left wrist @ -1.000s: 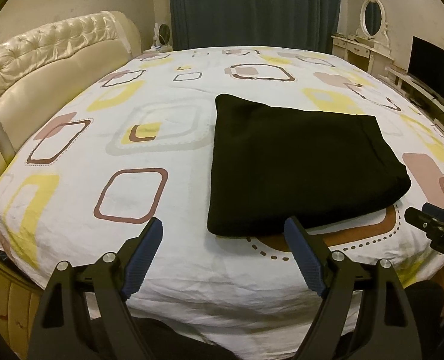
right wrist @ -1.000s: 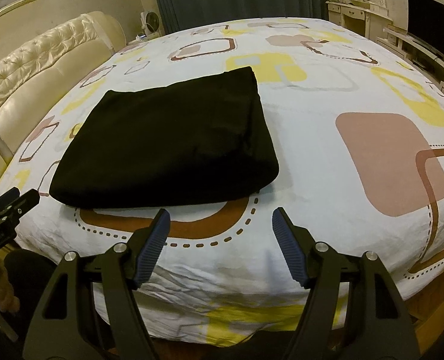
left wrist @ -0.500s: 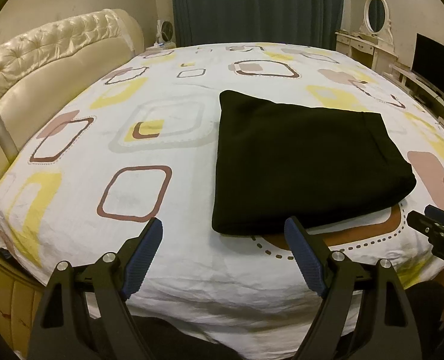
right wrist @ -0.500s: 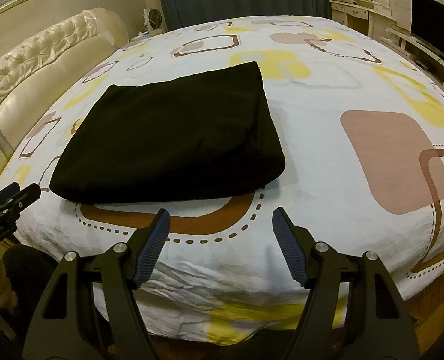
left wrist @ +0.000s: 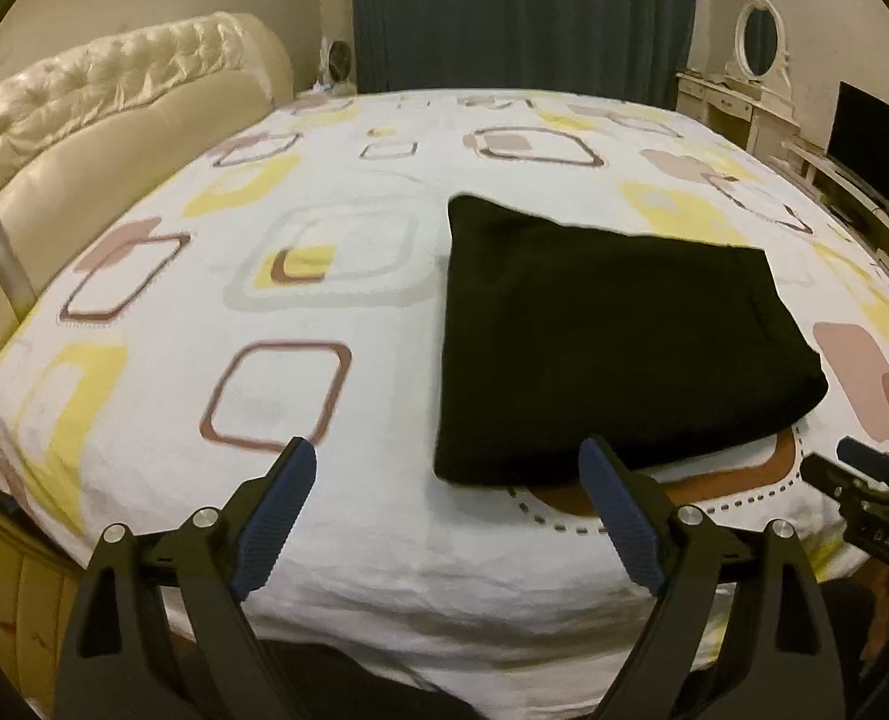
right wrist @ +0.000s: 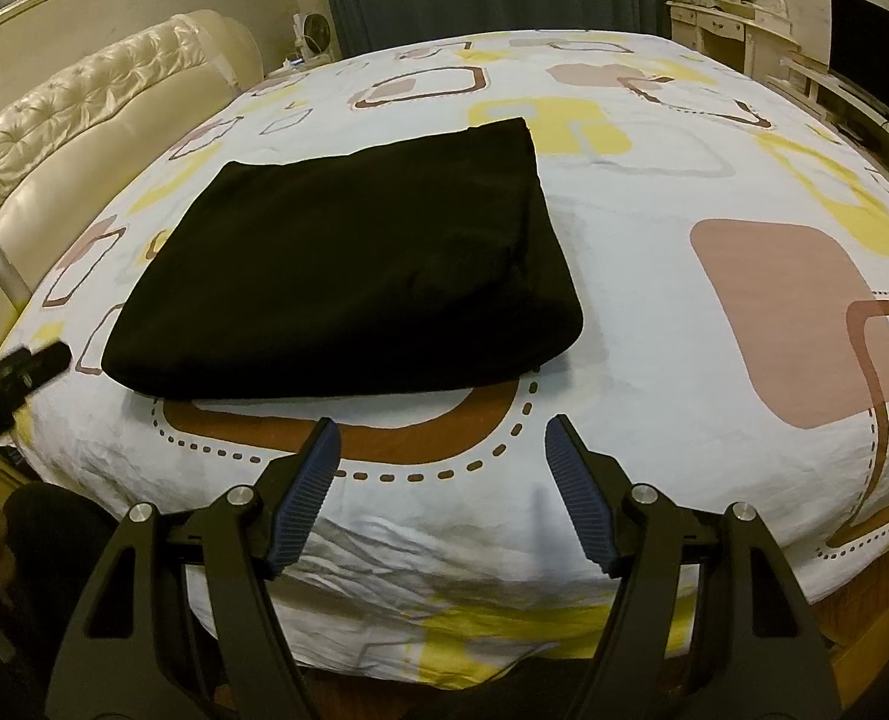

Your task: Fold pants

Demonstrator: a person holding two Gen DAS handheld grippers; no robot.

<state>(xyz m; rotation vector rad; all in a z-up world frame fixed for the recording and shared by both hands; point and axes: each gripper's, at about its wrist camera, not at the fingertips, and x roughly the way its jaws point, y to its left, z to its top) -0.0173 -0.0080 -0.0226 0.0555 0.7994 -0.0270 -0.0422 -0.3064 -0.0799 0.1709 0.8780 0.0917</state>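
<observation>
Black pants (left wrist: 612,336) lie folded into a flat rectangle on the patterned bed sheet (left wrist: 300,372); in the right wrist view the same pants (right wrist: 354,276) sit left of centre. My left gripper (left wrist: 447,459) hangs over the near edge of the bed, just short of the pants' near left corner; its jaws are opening, with nothing between them. My right gripper (right wrist: 441,432) hovers open and empty before the pants' near right edge. Each gripper shows at the rim of the other's view.
The bed (right wrist: 744,192) is round, with a cream tufted headboard (left wrist: 114,96) at the left. A white dressing table with an oval mirror (left wrist: 756,42) and a dark screen (left wrist: 876,126) stand at the right. Dark curtains (left wrist: 522,6) hang behind.
Both views have drifted slightly, so the pants sit a little lower and further right in the left wrist view. The left jaws stand a touch wider. The pants have not moved on the sheet.
</observation>
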